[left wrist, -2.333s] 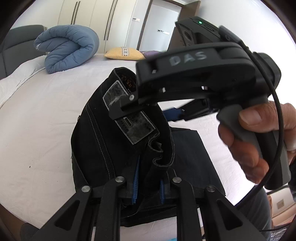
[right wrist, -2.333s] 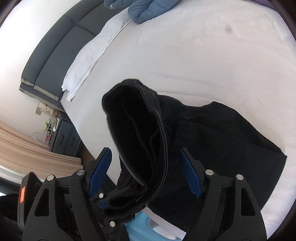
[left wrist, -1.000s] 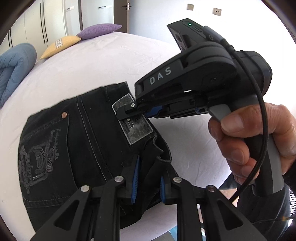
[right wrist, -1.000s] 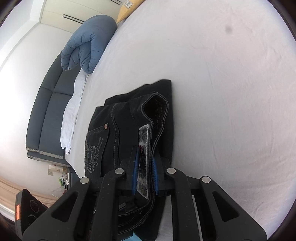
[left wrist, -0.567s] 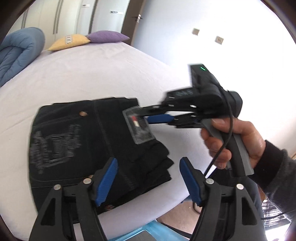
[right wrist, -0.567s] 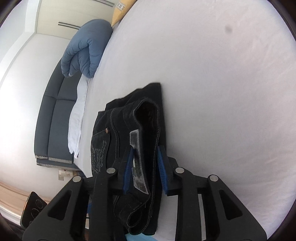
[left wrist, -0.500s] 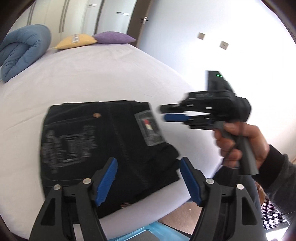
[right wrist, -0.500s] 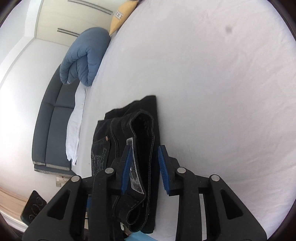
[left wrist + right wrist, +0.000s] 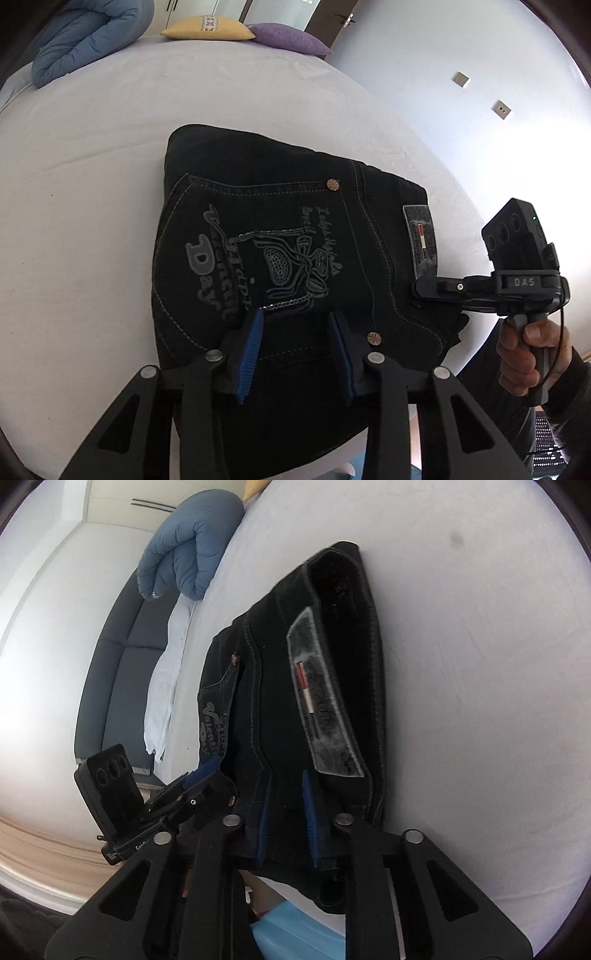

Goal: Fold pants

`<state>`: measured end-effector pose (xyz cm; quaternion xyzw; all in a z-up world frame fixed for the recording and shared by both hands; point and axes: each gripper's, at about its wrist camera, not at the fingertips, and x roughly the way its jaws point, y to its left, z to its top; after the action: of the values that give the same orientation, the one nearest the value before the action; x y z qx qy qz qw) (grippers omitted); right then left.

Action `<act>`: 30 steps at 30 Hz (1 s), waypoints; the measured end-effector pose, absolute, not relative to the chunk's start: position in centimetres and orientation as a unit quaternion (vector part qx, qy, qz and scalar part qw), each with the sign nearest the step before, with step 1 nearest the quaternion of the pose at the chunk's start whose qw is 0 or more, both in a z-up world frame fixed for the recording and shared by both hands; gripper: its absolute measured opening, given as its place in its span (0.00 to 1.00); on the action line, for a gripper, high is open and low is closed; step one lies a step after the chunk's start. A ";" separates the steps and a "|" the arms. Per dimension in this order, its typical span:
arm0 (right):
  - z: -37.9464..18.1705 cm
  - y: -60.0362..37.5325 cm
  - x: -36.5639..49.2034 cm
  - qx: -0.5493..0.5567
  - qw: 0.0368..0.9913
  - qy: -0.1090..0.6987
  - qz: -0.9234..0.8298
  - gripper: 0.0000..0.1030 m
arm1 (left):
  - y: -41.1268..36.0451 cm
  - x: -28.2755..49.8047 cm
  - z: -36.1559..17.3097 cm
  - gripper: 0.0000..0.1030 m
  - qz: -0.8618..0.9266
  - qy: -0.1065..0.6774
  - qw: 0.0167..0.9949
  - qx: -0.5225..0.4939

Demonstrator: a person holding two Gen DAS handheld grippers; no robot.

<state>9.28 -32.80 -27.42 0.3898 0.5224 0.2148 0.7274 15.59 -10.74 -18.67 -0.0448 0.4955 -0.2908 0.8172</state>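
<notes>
Black denim jeans (image 9: 280,229) with pale contrast stitching, grey lettering and a grey ribbon motif on the back pocket, copper-toned rivets, and a mottled grey waistband patch (image 9: 421,240) carrying a small red stripe. White bedsheet (image 9: 92,155) underneath, plain save one faint dark spot. Blue quilted duvet (image 9: 85,33), rolled. Yellow pillow (image 9: 208,28) with a patterned band; plain purple pillow (image 9: 286,40). Black left gripper (image 9: 295,354) and black right gripper (image 9: 286,808), both with blue ribbed pads (image 9: 249,354). Dark grey headboard (image 9: 110,657).
</notes>
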 end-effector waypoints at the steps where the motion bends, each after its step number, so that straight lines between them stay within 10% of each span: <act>1: -27.5 -32.7 9.4 0.388 0.728 0.524 0.214 0.04 | -10.4 15.8 -18.0 0.34 -0.293 0.493 0.818 -0.051; 6: -27.8 -32.2 10.1 0.376 0.735 0.527 0.204 0.03 | -9.8 21.2 -15.3 0.32 -0.268 0.463 0.843 -0.047; 12: -28.0 -31.9 10.0 0.376 0.742 0.520 0.196 0.03 | -12.3 25.8 -18.8 0.04 -0.246 0.503 0.829 0.005; 30: -27.7 -31.6 9.7 0.360 0.756 0.515 0.185 0.02 | -8.7 10.8 -20.1 0.02 -0.218 0.464 0.858 -0.037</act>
<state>9.70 -31.62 -27.72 0.3600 0.5147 0.1845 0.7560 10.78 -8.66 -20.07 -0.0369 0.4639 -0.2180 0.8578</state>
